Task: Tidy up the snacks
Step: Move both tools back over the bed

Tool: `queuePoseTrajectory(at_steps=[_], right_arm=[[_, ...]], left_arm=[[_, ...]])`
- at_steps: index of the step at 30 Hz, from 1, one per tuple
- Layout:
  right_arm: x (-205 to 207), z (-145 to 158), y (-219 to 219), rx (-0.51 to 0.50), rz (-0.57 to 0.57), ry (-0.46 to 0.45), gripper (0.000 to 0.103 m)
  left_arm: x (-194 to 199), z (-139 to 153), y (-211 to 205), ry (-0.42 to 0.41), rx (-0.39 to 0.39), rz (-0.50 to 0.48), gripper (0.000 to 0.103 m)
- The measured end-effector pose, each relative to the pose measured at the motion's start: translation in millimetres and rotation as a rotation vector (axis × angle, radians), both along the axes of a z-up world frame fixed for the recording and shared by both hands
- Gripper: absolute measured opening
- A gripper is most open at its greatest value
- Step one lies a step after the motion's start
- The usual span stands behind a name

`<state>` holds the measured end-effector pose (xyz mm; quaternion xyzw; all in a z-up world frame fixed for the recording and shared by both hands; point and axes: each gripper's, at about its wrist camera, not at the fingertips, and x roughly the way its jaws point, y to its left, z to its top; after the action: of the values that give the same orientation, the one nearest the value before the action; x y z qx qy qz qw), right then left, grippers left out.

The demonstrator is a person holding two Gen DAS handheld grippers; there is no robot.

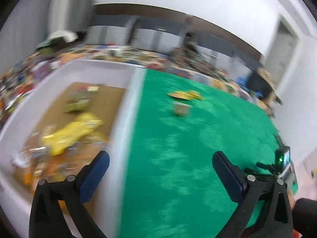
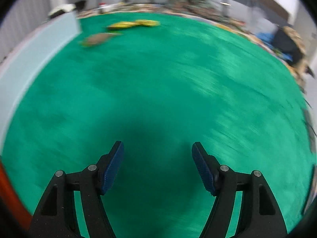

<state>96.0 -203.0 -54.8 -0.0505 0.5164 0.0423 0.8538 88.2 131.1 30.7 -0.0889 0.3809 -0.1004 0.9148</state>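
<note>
My left gripper (image 1: 160,155) is open wide with nothing between its fingers, straddling the near wall of a white box (image 1: 122,119). Inside the box lie a yellow snack bag (image 1: 73,132), a green packet (image 1: 76,105) and several blurred snacks. On the green table cover (image 1: 198,148) sit a yellow packet (image 1: 186,94) and a small tan snack (image 1: 180,109). My right gripper (image 2: 158,148) is open and empty above bare green cloth (image 2: 168,89). Far ahead of it lie the yellow packets (image 2: 134,24) and the tan snack (image 2: 97,39), beside the white box (image 2: 39,45).
A long table crowded with blurred goods (image 1: 138,57) runs behind the green cover. The other gripper's camera with a green light (image 1: 283,160) shows at the right edge of the left wrist view, with a dark sleeve (image 1: 305,216) below it. A dark bag (image 2: 285,41) sits far right.
</note>
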Motion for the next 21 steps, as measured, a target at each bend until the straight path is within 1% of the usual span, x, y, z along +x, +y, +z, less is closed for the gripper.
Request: queuePoseTrajectory(at_steps=[1,2,4,5,7,8,10,14,16,18,21], right_arm=[[-7,-3,-18,-0.013,-0.029,-0.012,0.074],[-12,-5,-37,-0.004,-0.057,-0.032,0.074],[-20,-5,-63,0.012,-0.122,-0.057,0.074],[-23,-4,-72,0.023,-0.143,-0.062,0.074],[-27,-4,-87,0.050,-0.177,-0.072,0.080],[-29,-4,-91,0.053,-0.183,-0.084,0.080],[-31,-6,-94,0.045,-0.178,-0.111,0.084],[-28,-10,-98,0.053,-0.183,-0.109,0.087],[-31,-10,-98,0.058,-0.180,-0.108,0.088],[-30,-11,-97,0.057,-0.180,-0.108,0.088],[-30,-10,-97,0.058,-0.181,-0.108,0.088]], left_arm=[[5,-4,-16,0.014,0.009,-0.028,0.103],[11,-13,-37,0.037,0.026,-0.059,0.103],[21,-38,-76,0.085,0.067,-0.114,0.103],[26,-51,-93,0.112,0.092,-0.130,0.103],[36,-77,-123,0.174,0.147,-0.156,0.103],[40,-87,-133,0.194,0.166,-0.166,0.103],[43,-107,-155,0.226,0.207,-0.181,0.103],[55,-125,-179,0.230,0.244,-0.181,0.103],[65,-129,-187,0.231,0.241,-0.164,0.103],[75,-134,-189,0.237,0.232,-0.147,0.103],[84,-138,-191,0.208,0.266,-0.124,0.103]])
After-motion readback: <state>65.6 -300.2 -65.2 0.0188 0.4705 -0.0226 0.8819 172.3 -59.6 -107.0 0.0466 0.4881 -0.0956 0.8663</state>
